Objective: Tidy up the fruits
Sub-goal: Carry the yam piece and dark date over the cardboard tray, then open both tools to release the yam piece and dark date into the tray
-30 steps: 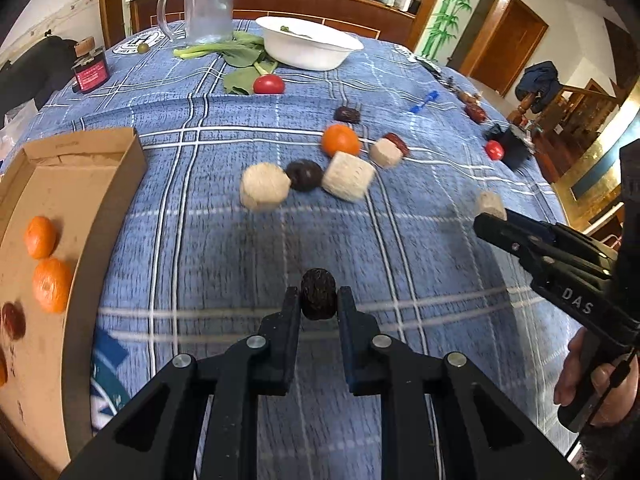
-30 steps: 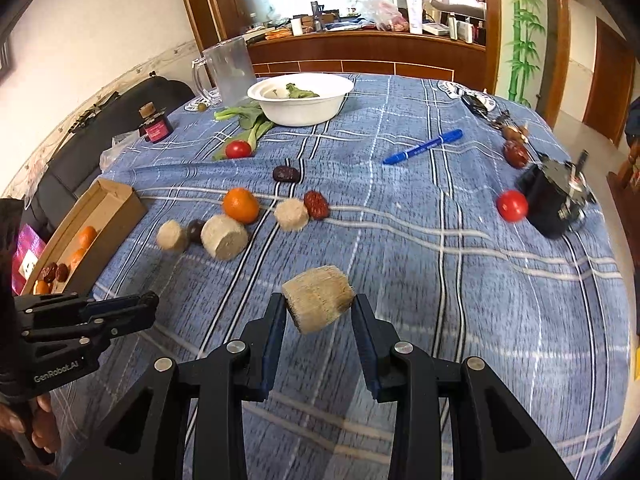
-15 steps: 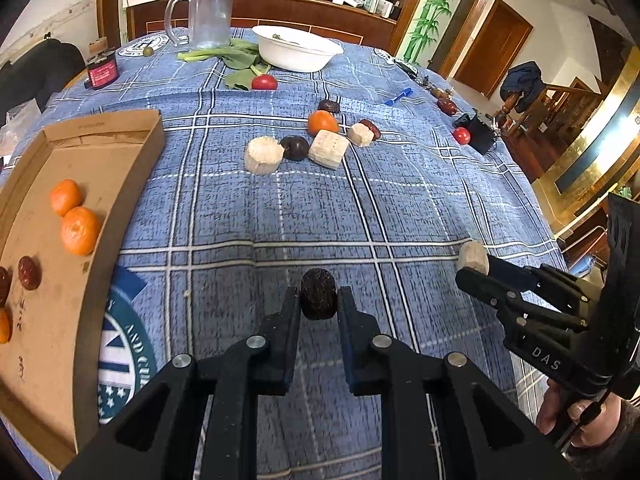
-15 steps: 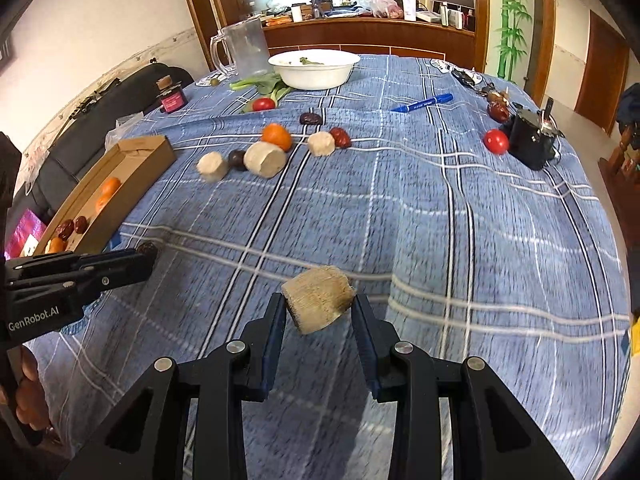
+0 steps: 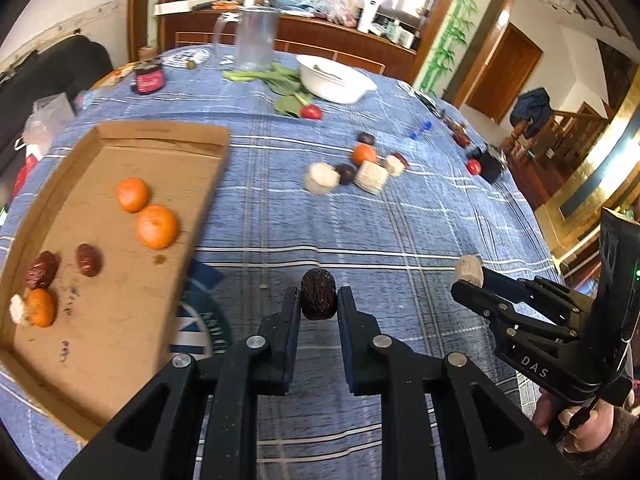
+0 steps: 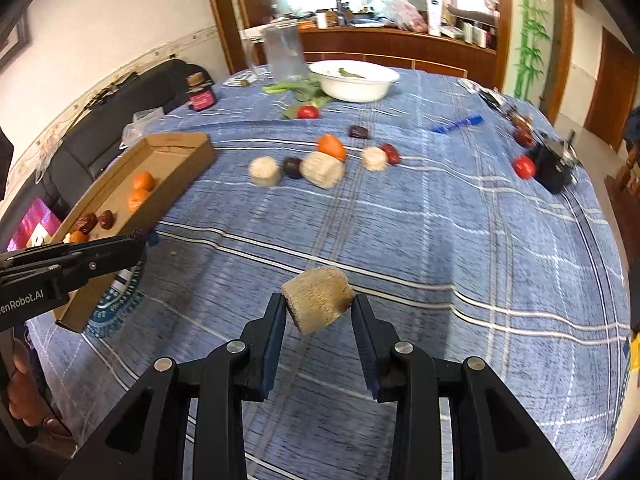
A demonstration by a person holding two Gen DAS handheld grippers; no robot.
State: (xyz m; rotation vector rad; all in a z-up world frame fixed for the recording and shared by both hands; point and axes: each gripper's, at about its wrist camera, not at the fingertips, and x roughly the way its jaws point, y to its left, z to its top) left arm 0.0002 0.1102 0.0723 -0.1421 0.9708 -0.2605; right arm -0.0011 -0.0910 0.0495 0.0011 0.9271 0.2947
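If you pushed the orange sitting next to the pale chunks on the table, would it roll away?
Probably. The orange looks round and smooth, so a nudge would likely roll it. The pale chunk beside it might stop it on that side. The tablecloth looks flat, so it may not travel far.

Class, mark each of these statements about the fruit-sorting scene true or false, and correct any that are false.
1. The left gripper is shut on a dark date. True.
2. The right gripper is empty. False: it is shut on a pale sugarcane chunk.
3. The cardboard tray already holds oranges. True.
4. The white bowl sits inside the tray. False: it stands at the far end of the blue checked tablecloth.
5. A blue pen lies on the tablecloth. True.
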